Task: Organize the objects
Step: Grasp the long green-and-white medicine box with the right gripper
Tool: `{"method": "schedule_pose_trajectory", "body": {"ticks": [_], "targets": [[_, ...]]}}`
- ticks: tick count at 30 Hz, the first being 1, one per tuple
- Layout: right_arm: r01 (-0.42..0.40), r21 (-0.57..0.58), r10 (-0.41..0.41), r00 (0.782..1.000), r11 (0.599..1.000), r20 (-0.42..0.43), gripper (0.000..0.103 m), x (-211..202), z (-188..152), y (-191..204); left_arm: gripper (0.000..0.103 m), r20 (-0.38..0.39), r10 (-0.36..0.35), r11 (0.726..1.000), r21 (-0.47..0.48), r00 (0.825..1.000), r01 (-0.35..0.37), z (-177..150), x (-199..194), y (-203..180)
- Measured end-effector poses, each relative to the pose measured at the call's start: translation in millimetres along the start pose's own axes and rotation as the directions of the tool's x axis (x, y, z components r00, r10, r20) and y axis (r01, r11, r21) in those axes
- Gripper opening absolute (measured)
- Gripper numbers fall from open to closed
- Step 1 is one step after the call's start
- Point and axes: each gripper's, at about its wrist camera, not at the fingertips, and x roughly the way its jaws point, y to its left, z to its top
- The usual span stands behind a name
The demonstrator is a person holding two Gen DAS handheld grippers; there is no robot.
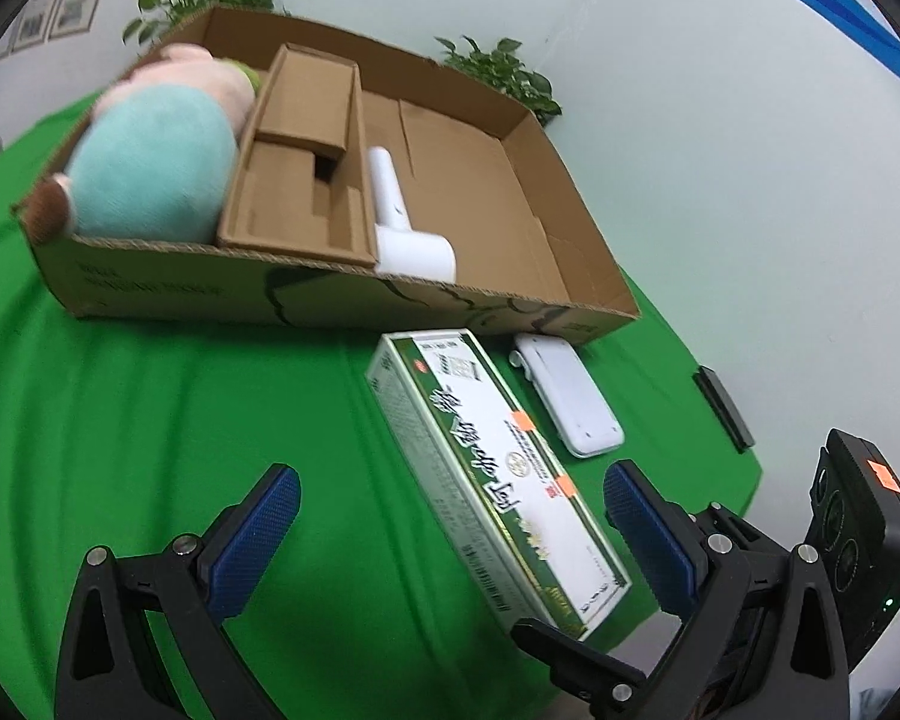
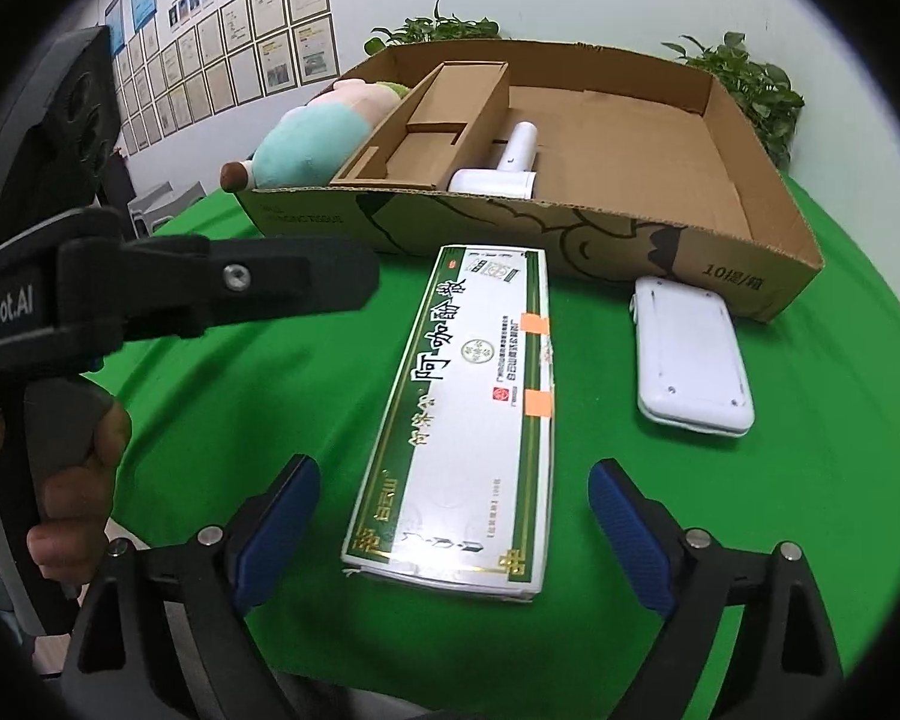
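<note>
A long green-and-white medicine box (image 1: 498, 468) (image 2: 465, 408) lies flat on the green cloth in front of a wide cardboard tray (image 1: 342, 294) (image 2: 750, 276). A white flat device (image 1: 567, 399) (image 2: 687, 354) lies to its right. In the tray are a pink and teal plush toy (image 1: 156, 168) (image 2: 312, 138), a brown cardboard insert (image 1: 300, 180) (image 2: 426, 132) and a white handheld device (image 1: 402, 222) (image 2: 504, 171). My left gripper (image 1: 450, 534) is open, its right finger beside the box. My right gripper (image 2: 453, 531) is open with the box's near end between its fingers.
The green-covered table (image 1: 150, 420) (image 2: 810, 510) ends near the right at a white wall. A small black object (image 1: 723, 408) lies at that edge. Potted plants (image 1: 504, 72) (image 2: 744, 84) stand behind the tray. The right gripper's body (image 1: 864, 546) shows at the left view's right side.
</note>
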Motion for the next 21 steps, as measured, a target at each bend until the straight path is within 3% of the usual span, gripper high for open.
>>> {"method": "schedule_pose_trajectory", "body": {"ticks": [2, 4, 5, 6, 11, 16, 21], "targets": [[-0.006, 0.015, 0.006, 1.000, 1.000, -0.001, 0.091, 0.6, -0.9, -2.6, 0.102, -0.023, -0.025, 1.000, -0.013, 0.999, 0.025, -1.2, 6.5, 0.0], [-0.022, 0.019, 0.023, 1.000, 1.000, -0.012, 0.084, 1.7, -1.7, -2.7, 0.100, -0.042, -0.049, 0.999, -0.025, 0.998, 0.048, -3.0, 11.7, 0.4], [-0.021, 0.015, 0.021, 1.000, 1.000, -0.023, 0.070, 2.7, -2.5, -1.4, 0.100, -0.048, -0.063, 0.997, -0.036, 0.997, 0.061, -4.3, 14.1, 1.3], [-0.021, 0.017, 0.022, 0.999, 1.000, -0.028, 0.065, 3.0, -2.4, -1.0, 0.100, -0.052, -0.073, 0.997, -0.045, 0.996, 0.071, -5.8, 15.6, 1.8], [-0.110, 0.115, 0.114, 0.993, 0.987, -0.024, 0.064, -0.8, -3.0, -4.6, 0.094, -0.080, -0.109, 0.992, -0.079, 0.991, 0.103, -12.5, 20.3, 4.1], [-0.202, 0.213, 0.209, 0.978, 0.956, -0.014, 0.064, 0.7, -4.2, -9.7, 0.076, -0.103, -0.141, 0.986, -0.108, 0.985, 0.130, -16.3, 24.7, 6.4], [-0.202, 0.203, 0.209, 0.978, 0.958, -0.015, 0.064, 1.1, -4.6, -4.1, 0.055, -0.113, -0.081, 0.994, -0.082, 0.990, 0.072, -17.6, 26.5, 6.5]]}}
